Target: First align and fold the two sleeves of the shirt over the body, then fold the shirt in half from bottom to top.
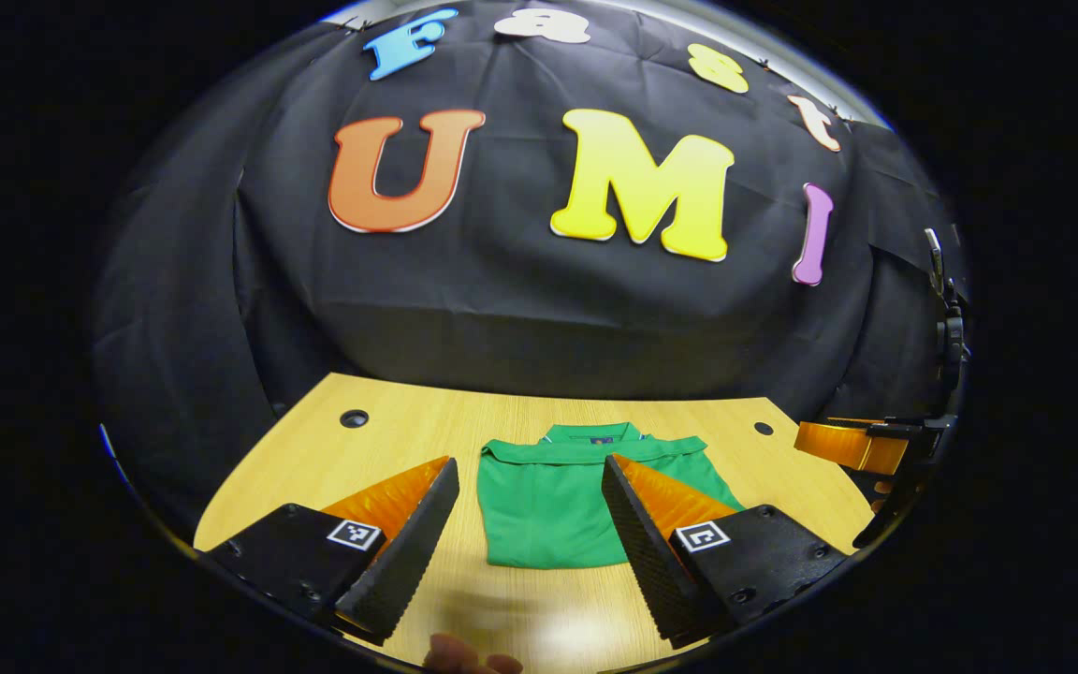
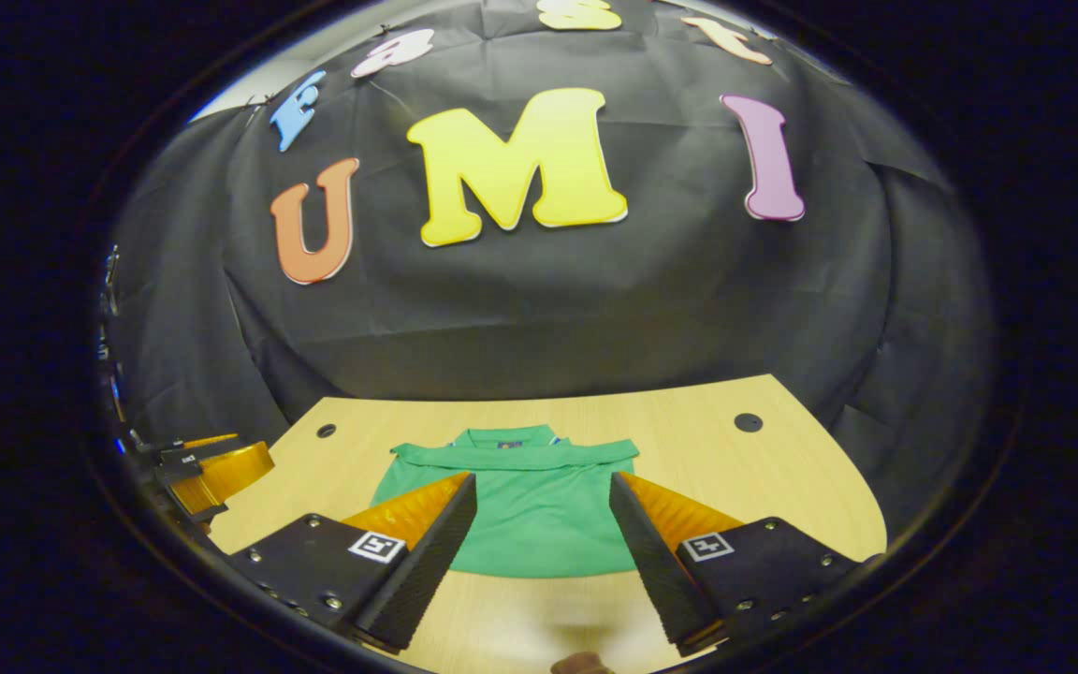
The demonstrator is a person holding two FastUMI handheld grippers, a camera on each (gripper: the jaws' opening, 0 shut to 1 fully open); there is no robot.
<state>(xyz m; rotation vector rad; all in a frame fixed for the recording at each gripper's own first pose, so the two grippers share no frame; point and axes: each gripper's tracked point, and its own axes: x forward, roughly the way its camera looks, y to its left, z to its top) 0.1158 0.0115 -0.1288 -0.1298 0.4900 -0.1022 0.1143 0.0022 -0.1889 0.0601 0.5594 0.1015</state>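
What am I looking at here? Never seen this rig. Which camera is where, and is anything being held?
There is no robot arm: a person holds one hand-held gripper in each hand, and a fisheye camera rides on each, looking forward along its two fingers. In the left gripper view, the left hand-held gripper shows at the bottom, jaws apart and holding nothing. The right gripper view shows the right hand-held gripper the same way, also open and holding nothing. Each view also catches the other gripper at its edge. On the wooden table lies a green polo shirt, collar at the far end, already folded into a compact shape with no sleeves sticking out. Both grippers hover in front of its near edge. Behind the table hangs the booth's black cloth wall.
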